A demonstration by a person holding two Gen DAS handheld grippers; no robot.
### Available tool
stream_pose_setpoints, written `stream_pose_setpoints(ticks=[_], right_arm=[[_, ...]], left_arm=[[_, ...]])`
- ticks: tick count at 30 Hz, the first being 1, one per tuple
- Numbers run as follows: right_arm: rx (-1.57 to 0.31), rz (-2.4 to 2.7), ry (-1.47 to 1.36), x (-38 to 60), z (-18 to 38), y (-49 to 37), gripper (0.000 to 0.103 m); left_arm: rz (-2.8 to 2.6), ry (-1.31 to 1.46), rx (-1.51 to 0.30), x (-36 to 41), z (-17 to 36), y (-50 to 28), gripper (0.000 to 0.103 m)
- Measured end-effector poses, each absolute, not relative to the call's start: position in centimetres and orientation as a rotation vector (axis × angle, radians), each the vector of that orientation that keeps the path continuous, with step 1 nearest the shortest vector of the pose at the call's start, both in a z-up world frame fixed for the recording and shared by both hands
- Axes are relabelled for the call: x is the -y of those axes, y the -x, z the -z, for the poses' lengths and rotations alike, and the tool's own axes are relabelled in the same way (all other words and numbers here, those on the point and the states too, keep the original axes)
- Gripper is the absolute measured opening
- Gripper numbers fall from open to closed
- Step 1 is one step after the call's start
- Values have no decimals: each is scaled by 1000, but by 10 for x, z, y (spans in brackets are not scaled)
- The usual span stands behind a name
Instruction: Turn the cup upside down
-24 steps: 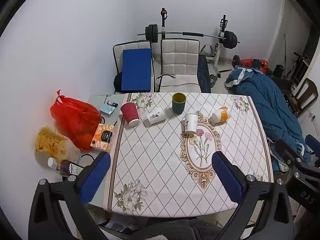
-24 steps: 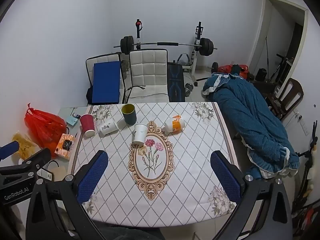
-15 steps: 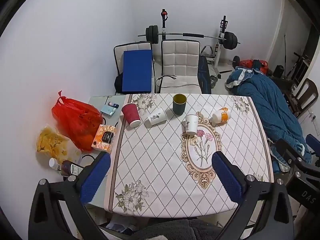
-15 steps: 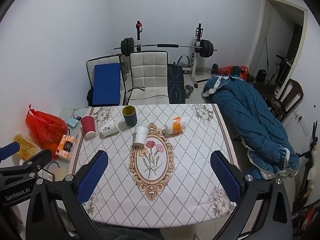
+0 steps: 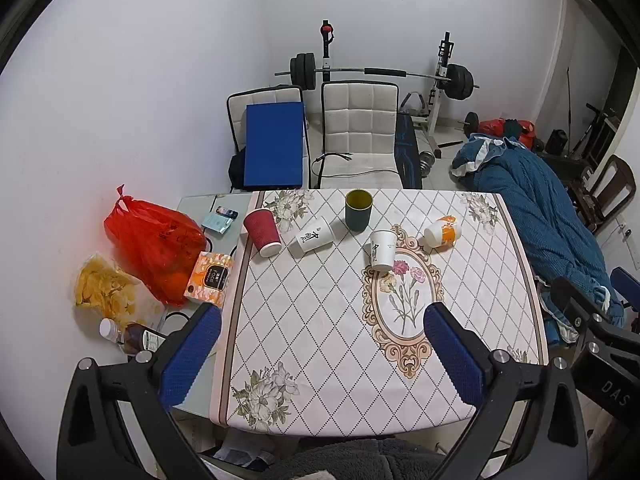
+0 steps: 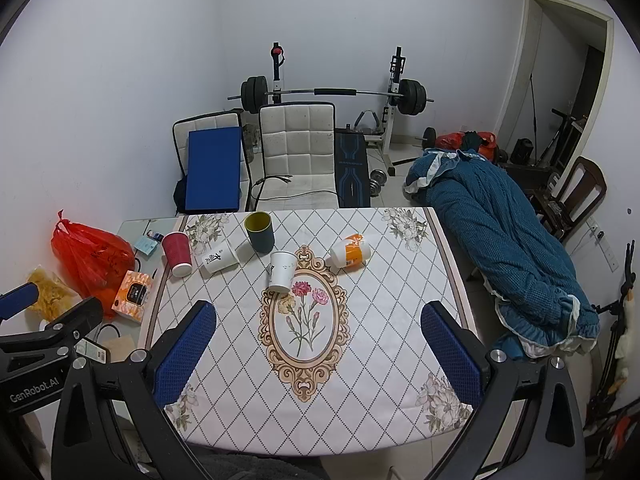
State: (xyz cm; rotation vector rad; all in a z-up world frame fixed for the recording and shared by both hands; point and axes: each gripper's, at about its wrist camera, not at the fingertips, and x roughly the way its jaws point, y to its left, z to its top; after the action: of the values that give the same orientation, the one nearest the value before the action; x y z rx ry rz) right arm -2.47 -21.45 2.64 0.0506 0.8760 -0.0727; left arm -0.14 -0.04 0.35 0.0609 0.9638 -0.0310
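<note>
White walls are enclosing a room where a barbell rack (image 5: 380, 76) is standing behind two white chairs (image 5: 360, 128), and a table (image 5: 320, 320) under a diamond-patterned cloth is sitting in front of them. Both tools are hovering over the table's near edge, well apart from every cup. The left tool (image 5: 320, 344) is holding its blue-padded fingers wide apart with nothing between them; the right tool (image 6: 316, 340) is doing the same, its fingers framing the flower medallion (image 6: 304, 320).

Taking the dark green cup (image 5: 359, 210) as landmark, standing upright near the far edge: a white printed cup (image 5: 315, 236) is lying on its side just left of it, a red cup (image 5: 262, 232) is sitting upside down further left, a white cup (image 5: 382, 250) is standing upright just nearer and right, and an orange-and-white cup (image 5: 442, 232) is lying tipped to the right. A red plastic bag (image 5: 152, 240) and an orange box (image 5: 210, 278) are sitting well left, beyond the cloth. A blue blanket (image 6: 500, 248) is lying right of the table.
</note>
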Motion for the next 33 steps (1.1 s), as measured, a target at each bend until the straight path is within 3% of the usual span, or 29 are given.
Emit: stream_pose_setpoints(ticks=[33], right_arm=[[-878,66,-59,203,-44,21,103]], left_arm=[[26,-62,-938,-9,-13,-1,103]])
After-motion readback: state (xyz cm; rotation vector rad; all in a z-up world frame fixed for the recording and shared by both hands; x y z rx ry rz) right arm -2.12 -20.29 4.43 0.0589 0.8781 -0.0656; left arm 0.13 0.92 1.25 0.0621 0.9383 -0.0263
